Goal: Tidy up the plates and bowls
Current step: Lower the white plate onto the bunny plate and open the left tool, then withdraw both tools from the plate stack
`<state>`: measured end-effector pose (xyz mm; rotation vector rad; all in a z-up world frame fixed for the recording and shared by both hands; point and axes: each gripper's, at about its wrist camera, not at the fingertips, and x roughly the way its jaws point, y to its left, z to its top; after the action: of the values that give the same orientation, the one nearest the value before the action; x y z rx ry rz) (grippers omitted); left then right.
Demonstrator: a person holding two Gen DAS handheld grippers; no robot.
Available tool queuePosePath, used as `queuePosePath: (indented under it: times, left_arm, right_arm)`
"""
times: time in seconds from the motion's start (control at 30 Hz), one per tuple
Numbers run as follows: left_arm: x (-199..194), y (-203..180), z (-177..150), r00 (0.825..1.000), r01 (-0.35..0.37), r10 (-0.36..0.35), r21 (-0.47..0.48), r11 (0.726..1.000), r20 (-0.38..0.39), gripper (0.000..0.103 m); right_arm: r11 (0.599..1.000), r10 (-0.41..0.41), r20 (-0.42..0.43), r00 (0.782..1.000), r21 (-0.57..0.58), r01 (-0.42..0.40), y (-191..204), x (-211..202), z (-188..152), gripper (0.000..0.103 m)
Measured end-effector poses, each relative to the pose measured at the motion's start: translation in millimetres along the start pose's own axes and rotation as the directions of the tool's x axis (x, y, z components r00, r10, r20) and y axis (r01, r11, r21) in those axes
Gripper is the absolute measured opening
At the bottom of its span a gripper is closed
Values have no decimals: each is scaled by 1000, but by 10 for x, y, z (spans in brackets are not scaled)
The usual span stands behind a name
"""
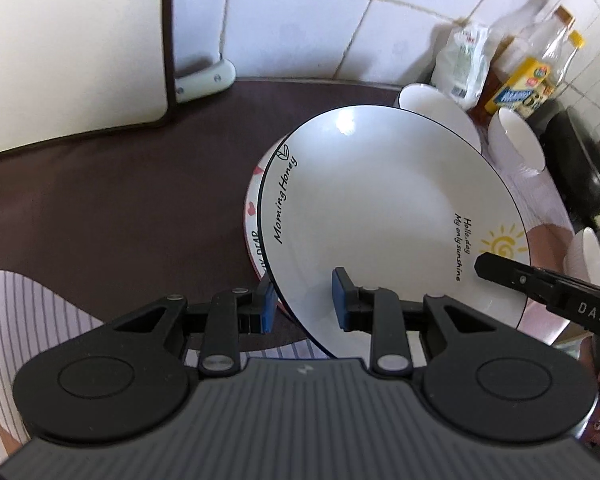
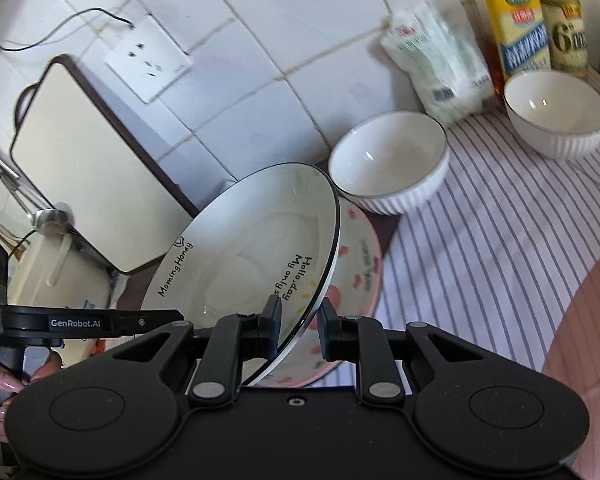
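Left wrist view
Left gripper: its blue pads straddled the near rim of the white plate, and whether they pressed on it or stood just off it could not be told.
White plate: black-rimmed, lettered "Morning Honey" with a yellow sun, tilted above the pink plate.
Pink plate: only its left edge with red hearts showed from under the white plate, lying on the dark countertop.
Right gripper: one black finger reached in from the right over the sun print; how its jaws stood was hidden here.
Bowls: one white bowl behind the plates, another to its right, a third at the right edge.
Backdrop: cutting board leaning on the tiled wall, bottles in the corner.

Right wrist view
Right gripper: jaws clamped on the rim of the white plate, one finger on each face.
Pink plate: flat beneath, just behind the tilted plate.
Bowls: ribbed white bowl just beyond the plates, a second well to the right on the striped cloth.
Left gripper: black finger at the plate's left rim; its jaws could not be made out from here.
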<state>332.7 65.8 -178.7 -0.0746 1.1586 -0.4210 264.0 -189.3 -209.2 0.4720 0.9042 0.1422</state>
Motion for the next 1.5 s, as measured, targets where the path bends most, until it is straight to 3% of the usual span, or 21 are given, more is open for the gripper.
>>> queuePosePath:
  times: [0.43,0.63,0.77,0.93,1.13,1.27,1.37,1.5]
  left_arm:
    - [293,-161,60,996,-65,70,74,995,-60,27]
    - [291,-173,84,993,-91,95,68,994,-66,28]
    - [305,-253,33,984,-162,168,86,983,-61,27]
    - [367,-345,-56,970,-237,243,133,962,-32,26]
    - [335,-293,-61,970,-239,241,74,968,-23,23]
    - [310,-284,-58,965,-261,262,38,965,-20,20]
    - [219,-304,-78,958,-286,286,31,958,-3,18]
    - [20,-363,-131,967,-255,255,24,967,16,18]
  right_arm:
    - [996,-50,-83,995,65,56,-187,263,-63,24]
    - [994,-105,-118,987,27,109,-64,305,-15,26]
    - [987,-156,-127,980,-49,151,64,328,-14,31]
    - [971,-216,-116,969,-132,200,146,386,-97,33]
    - [960,-240,-89,967,-167,224,191,423,-113,38]
    - [901,-332,-22,943,-302,310,369,489,-179,41]
    - [890,-342,-2,940,-323,323,391,480,-174,41]
    - [883,-342,29,939,-333,331,423,319,-136,47]
